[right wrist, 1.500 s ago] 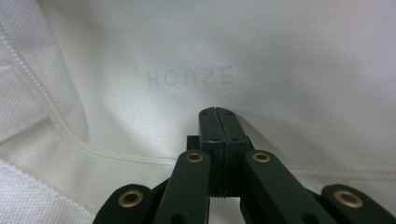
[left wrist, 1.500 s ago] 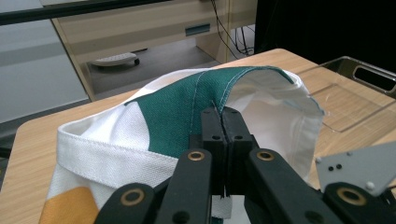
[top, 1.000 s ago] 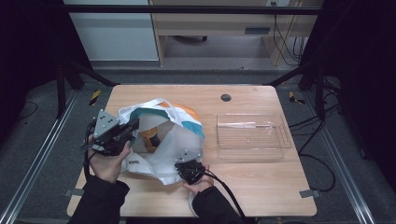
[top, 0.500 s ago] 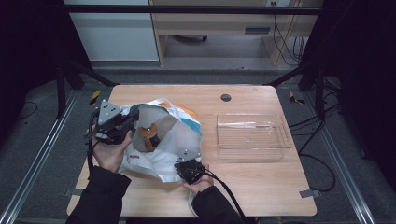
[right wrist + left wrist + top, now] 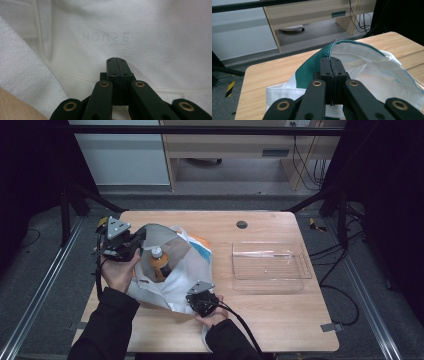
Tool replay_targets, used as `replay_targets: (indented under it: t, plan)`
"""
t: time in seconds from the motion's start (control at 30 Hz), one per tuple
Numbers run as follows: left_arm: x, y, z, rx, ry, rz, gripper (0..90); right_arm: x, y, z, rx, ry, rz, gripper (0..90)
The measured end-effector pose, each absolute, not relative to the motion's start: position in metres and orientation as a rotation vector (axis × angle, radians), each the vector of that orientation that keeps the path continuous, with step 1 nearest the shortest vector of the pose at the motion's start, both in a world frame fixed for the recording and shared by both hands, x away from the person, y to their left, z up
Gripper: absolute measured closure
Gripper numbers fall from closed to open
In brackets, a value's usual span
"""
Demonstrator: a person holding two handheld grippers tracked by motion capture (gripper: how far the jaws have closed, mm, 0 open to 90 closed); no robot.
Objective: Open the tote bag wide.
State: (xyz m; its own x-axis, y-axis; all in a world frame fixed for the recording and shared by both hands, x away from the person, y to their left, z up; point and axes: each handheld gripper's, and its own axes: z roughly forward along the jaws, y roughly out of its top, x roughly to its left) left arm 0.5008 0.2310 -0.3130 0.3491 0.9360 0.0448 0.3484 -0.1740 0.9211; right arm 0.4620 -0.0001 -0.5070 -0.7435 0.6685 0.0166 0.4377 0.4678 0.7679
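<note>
A white cloth bag (image 5: 176, 281) with a green-trimmed rim (image 5: 342, 43) lies on the left half of the wooden table (image 5: 260, 320). Its mouth is held up, and inside stands a bottle (image 5: 159, 263) of orange liquid with a white cap. My left gripper (image 5: 142, 236) is at the bag's far-left rim; in the left gripper view its jaws (image 5: 332, 61) are shut on the green hem. My right gripper (image 5: 194, 296) is at the bag's near edge, and in the right gripper view its jaws (image 5: 117, 60) are pressed together on the white cloth (image 5: 155, 37) with faint lettering.
A clear plastic tray (image 5: 270, 270) sits on the right half of the table. A round cable hole (image 5: 242, 224) is near the far edge. Orange and blue material (image 5: 204, 243) shows behind the bag. Black frame rails run along both sides of the table.
My left gripper has carried the bag's rim toward the table's far side, spreading the mouth wider and showing the bottle. The right gripper has stayed put.
</note>
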Motion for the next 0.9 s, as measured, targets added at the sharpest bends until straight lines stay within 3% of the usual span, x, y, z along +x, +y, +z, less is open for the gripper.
replay_targets:
  t: [0.9]
  plan:
    - [0.549, 0.251, -0.358, 1.712, 1.302, 0.772, 88.9, 0.462, 0.002, -0.508, 0.937, 2.433, 1.167, 90.0]
